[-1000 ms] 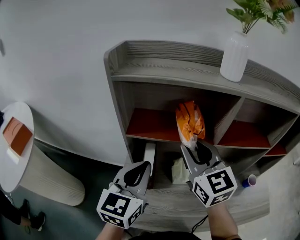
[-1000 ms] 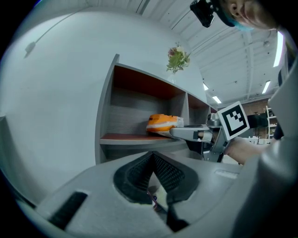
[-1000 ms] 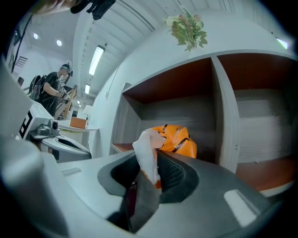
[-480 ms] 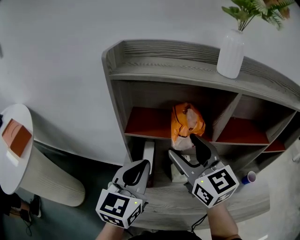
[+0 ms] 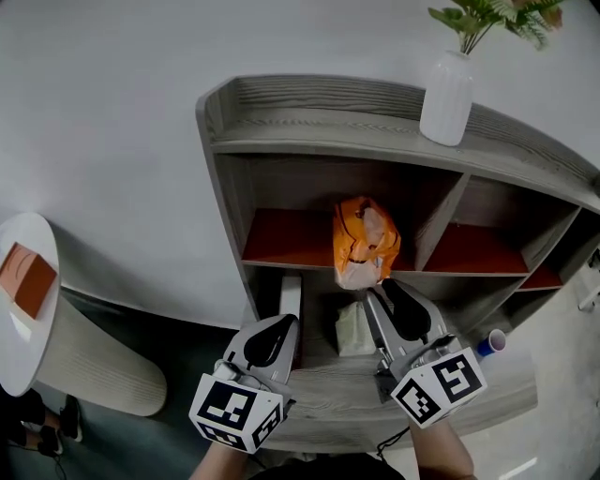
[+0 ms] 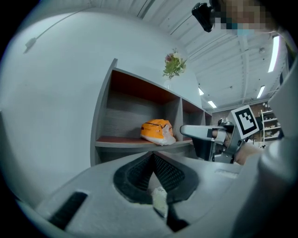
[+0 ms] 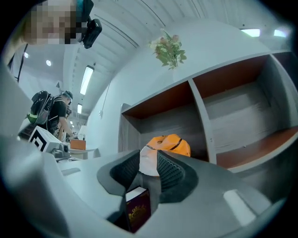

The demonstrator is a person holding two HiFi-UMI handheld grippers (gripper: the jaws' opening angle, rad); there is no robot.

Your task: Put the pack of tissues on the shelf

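Head view only: blue cup (image 5: 494,341), perhaps

The pack of tissues (image 5: 364,242) lies in the shelf (image 5: 319,127), left compartment, below the vase (image 5: 445,98).

white vase (image 5: 446,97) with green plant (image 5: 487,17); round white table (image 5: 39,236), orange box (image 5: 25,278); blue cup (image 5: 493,342)

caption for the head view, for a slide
Orange tissue pack lies on the shelf; right claw, empty and closing, hovers just in front.
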